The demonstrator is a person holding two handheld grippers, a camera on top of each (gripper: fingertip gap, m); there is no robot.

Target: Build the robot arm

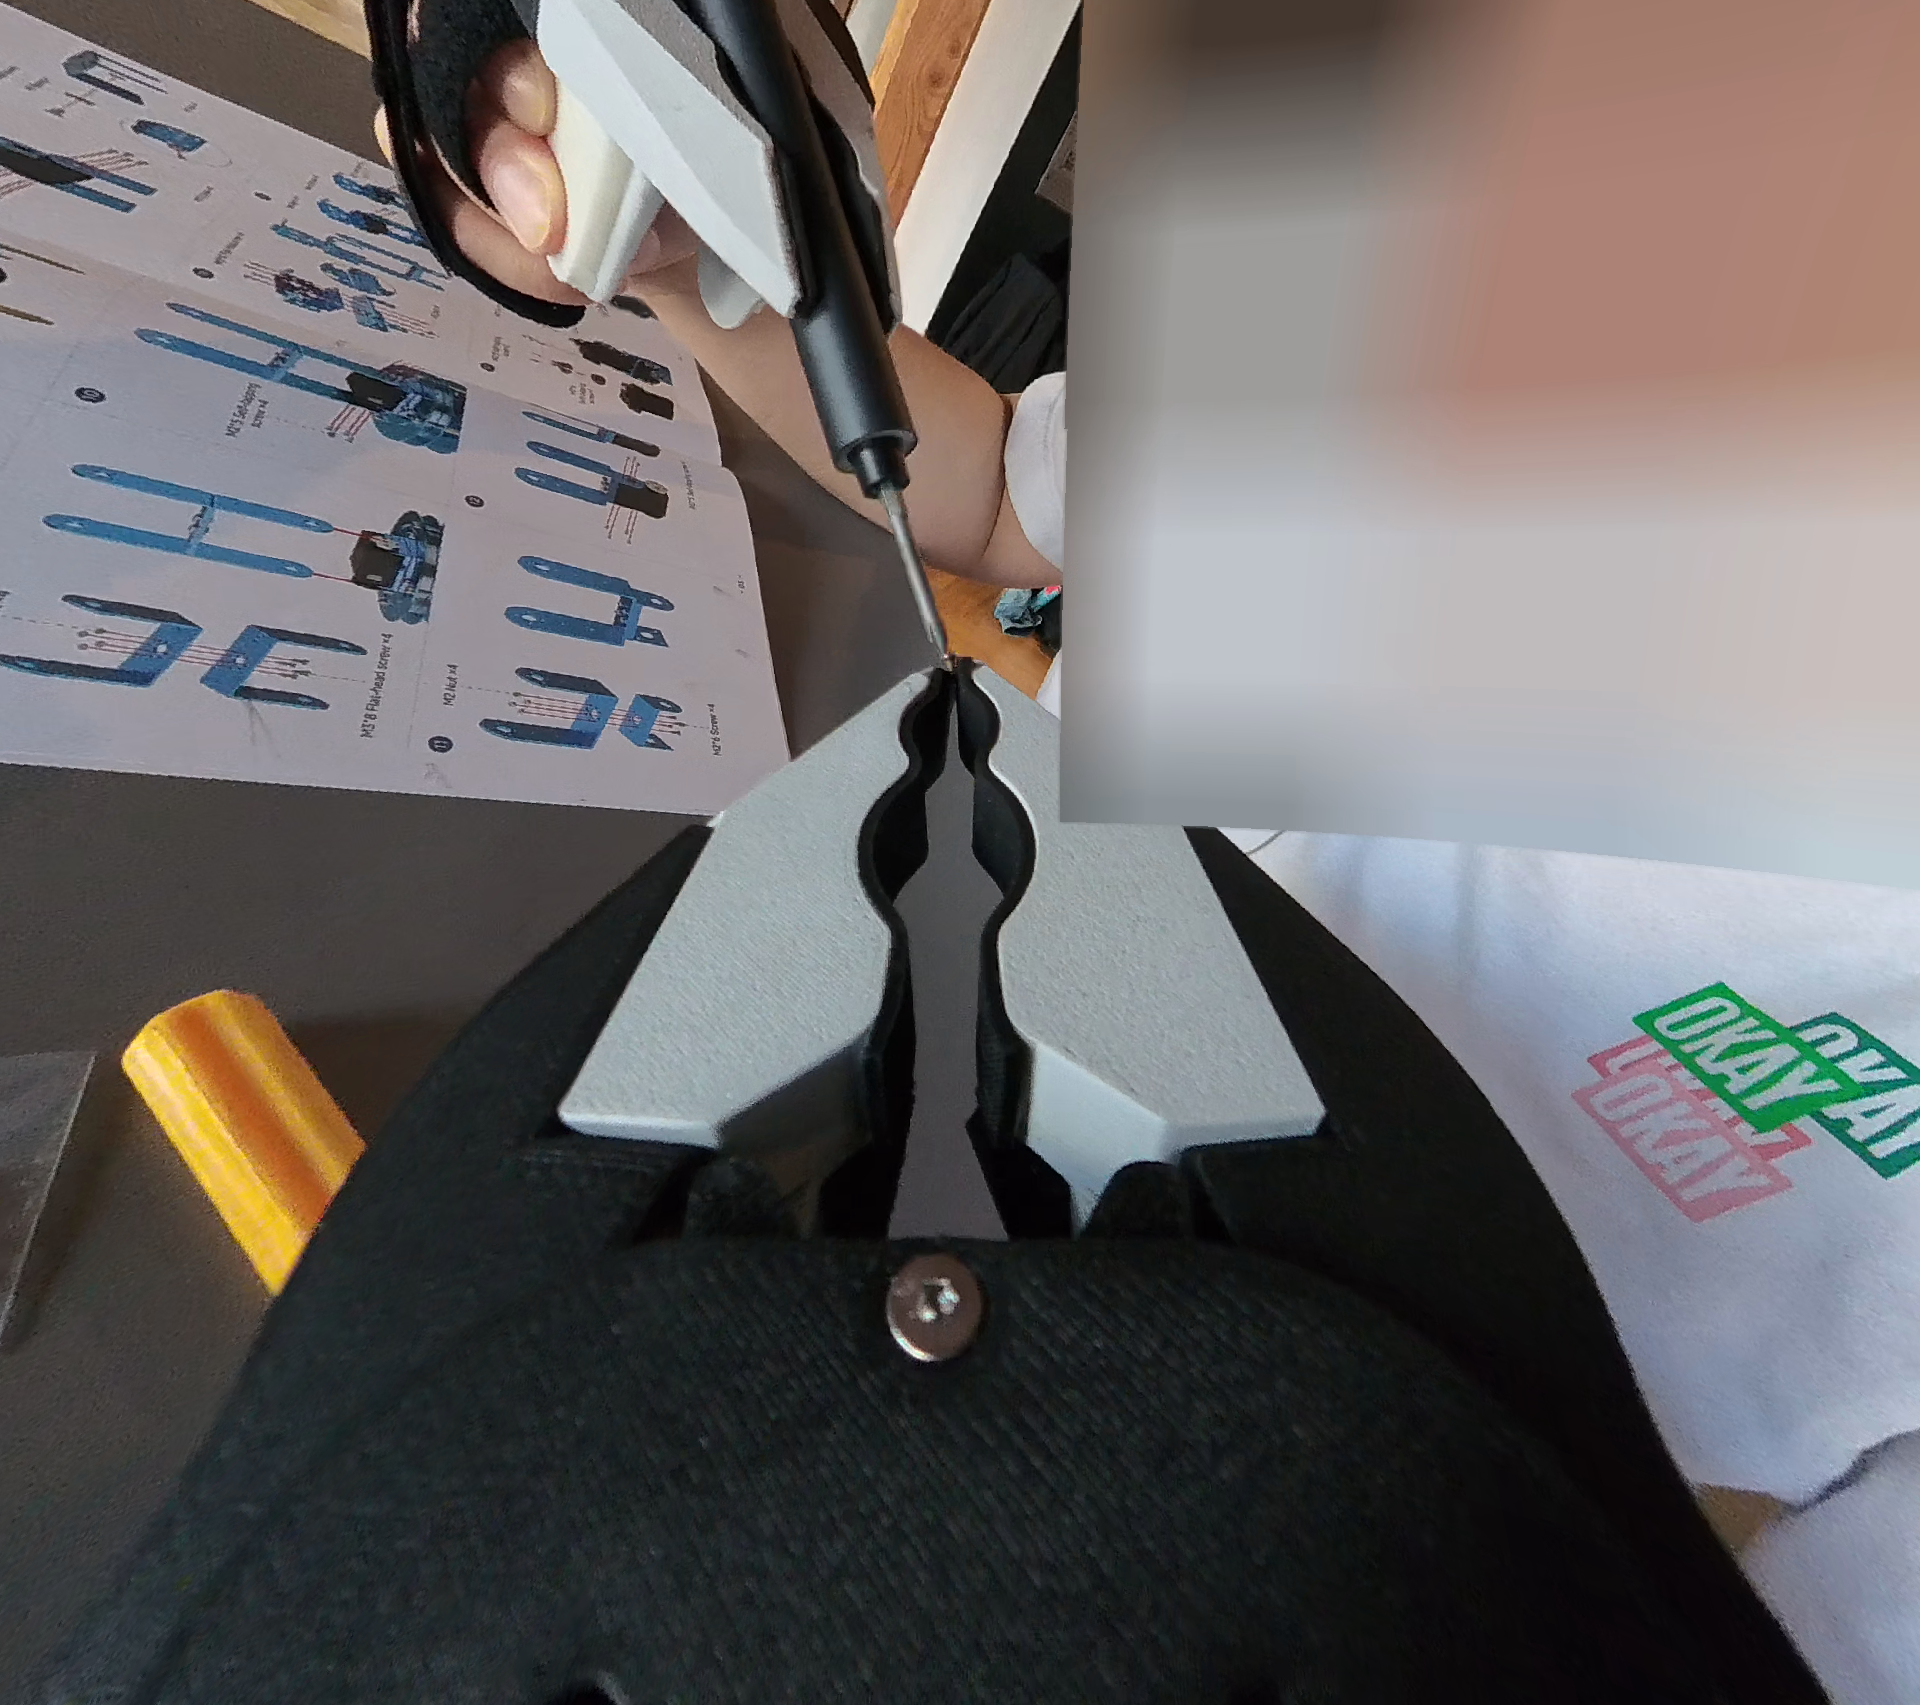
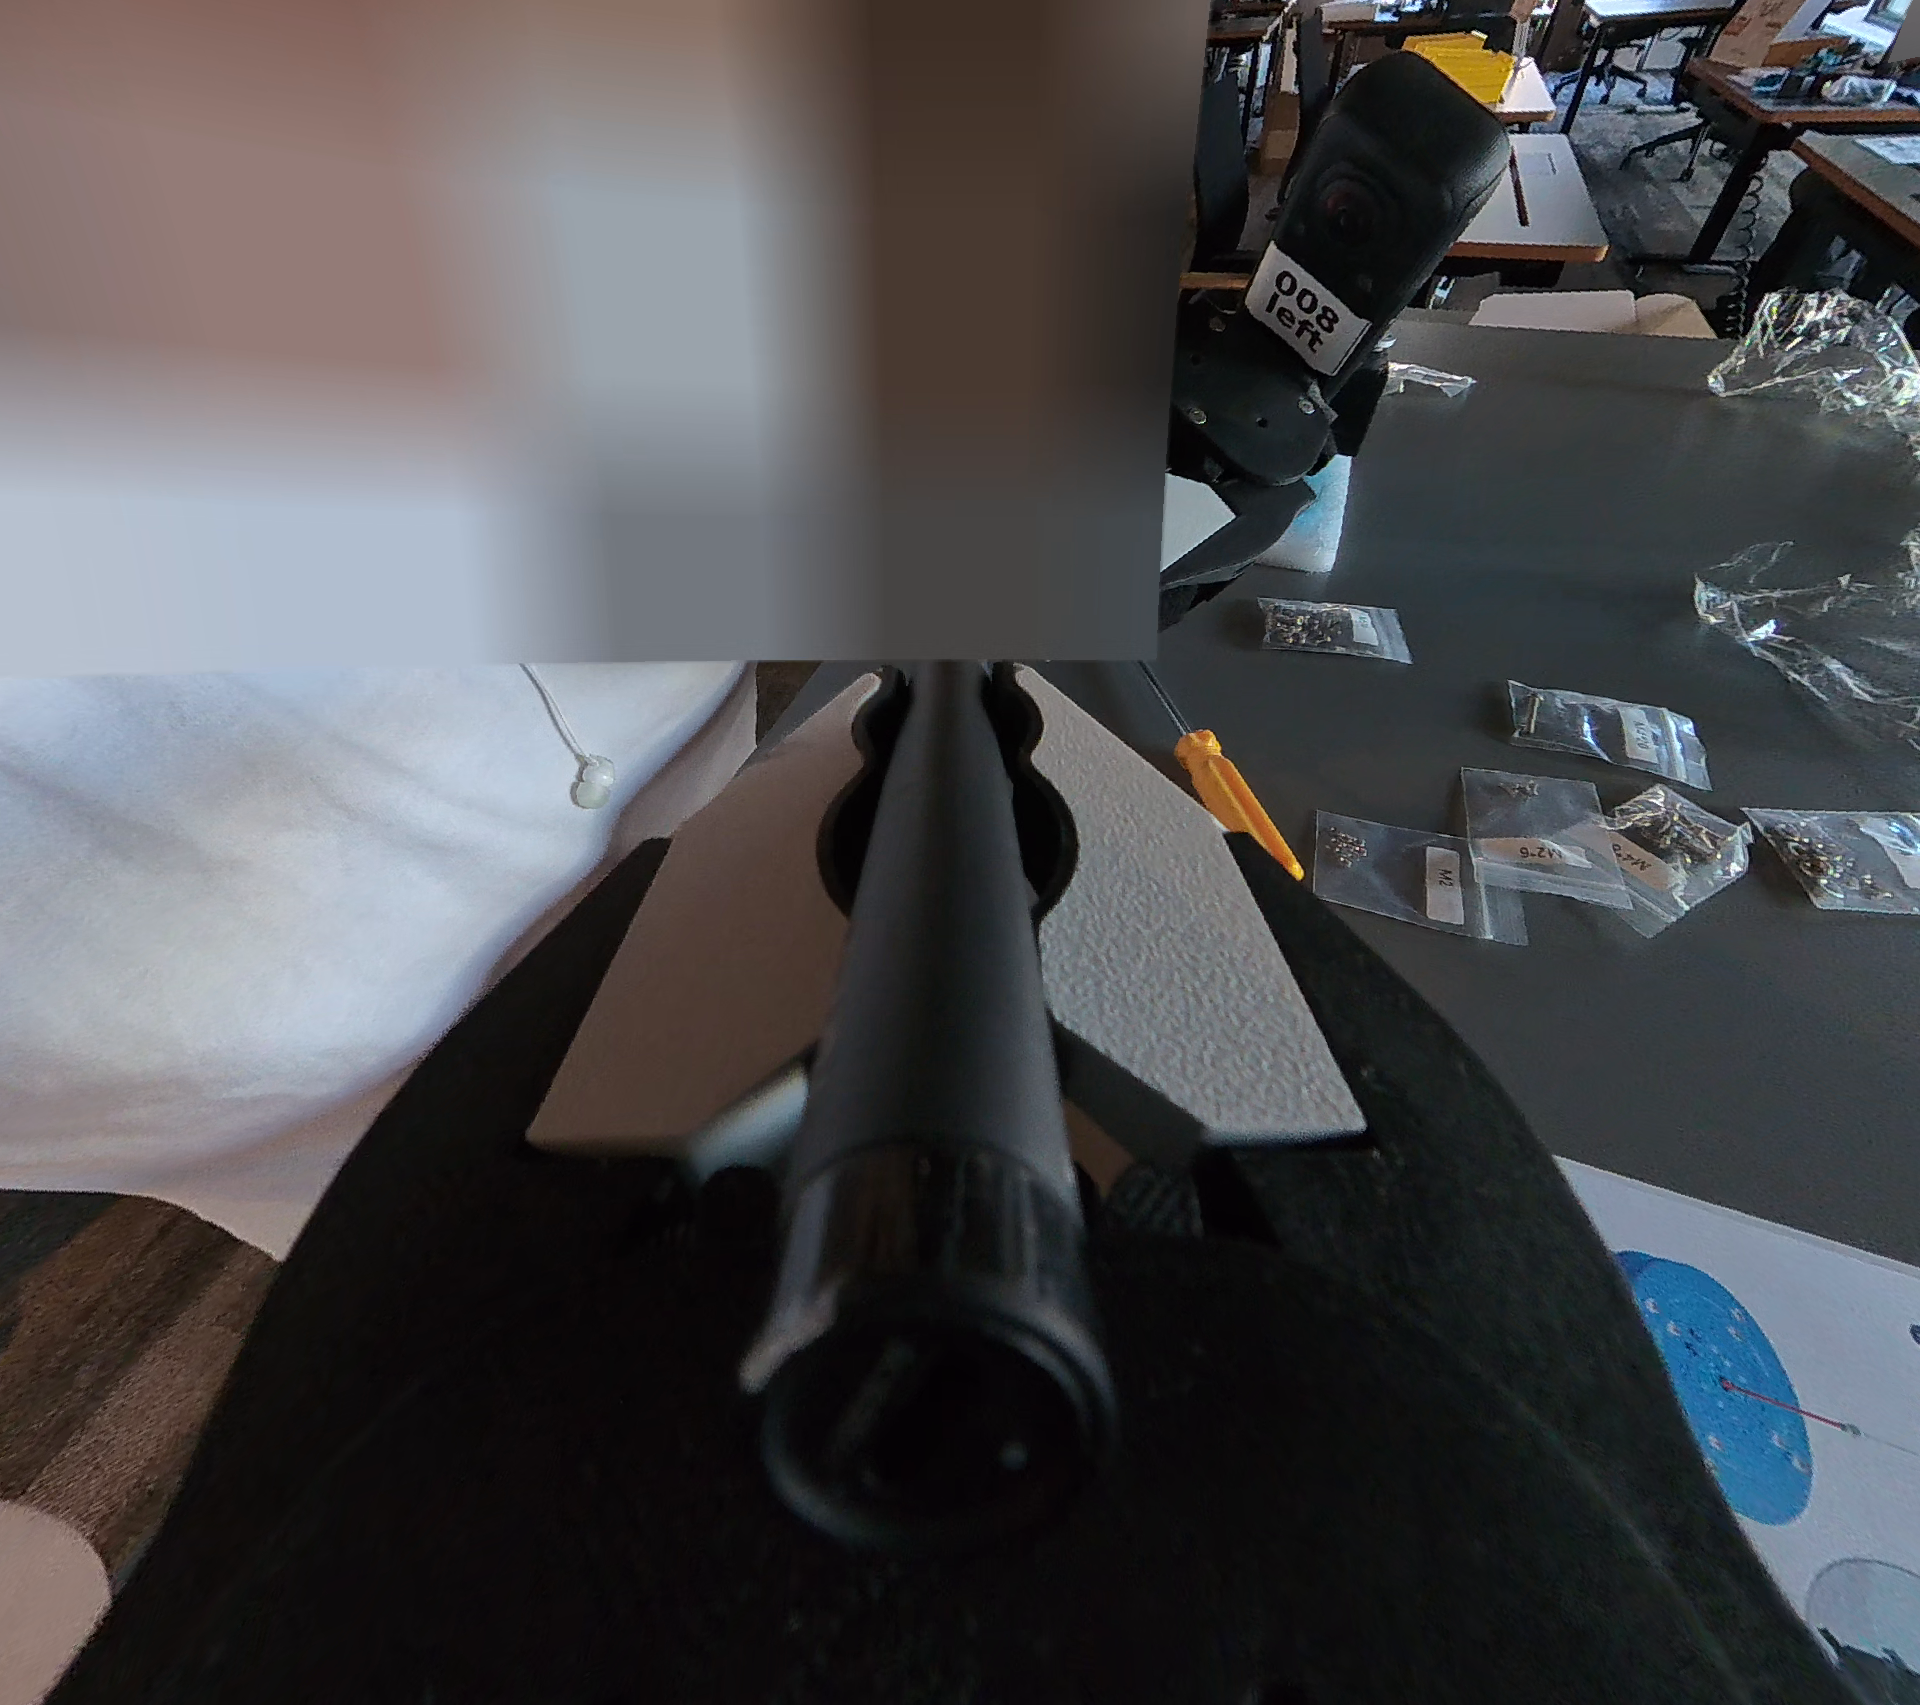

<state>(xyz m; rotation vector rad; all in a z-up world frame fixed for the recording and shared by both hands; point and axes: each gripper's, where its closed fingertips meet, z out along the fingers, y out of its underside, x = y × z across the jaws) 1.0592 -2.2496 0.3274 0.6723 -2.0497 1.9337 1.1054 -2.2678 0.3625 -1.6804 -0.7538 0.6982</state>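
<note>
Table [image 2: 1558, 512]: dark grey, carrying a printed assembly sheet [image 1: 312, 512].
Right hand-held gripper [image 1: 774, 273]: clamped round a black electric screwdriver [image 1: 769, 128], bit tip met at the left gripper's fingertips.
Left hand-held gripper [image 1: 951, 679]: closed at its tips on something tiny, not identifiable.
Orange-handled screwdriver [image 2: 1236, 798]: lying beside small bags of screws [image 2: 1413, 876].

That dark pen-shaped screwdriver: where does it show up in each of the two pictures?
Left wrist view: the screwdriver slants down from the top, clamped in the right gripper; its tip meets the closed fingertips of the left gripper.
Right wrist view: the same screwdriver fills the centre, seen end-on from its butt, running away between the gripper's fingers.
Shared landmark: the orange-handled tool lying on the grey table.
</note>
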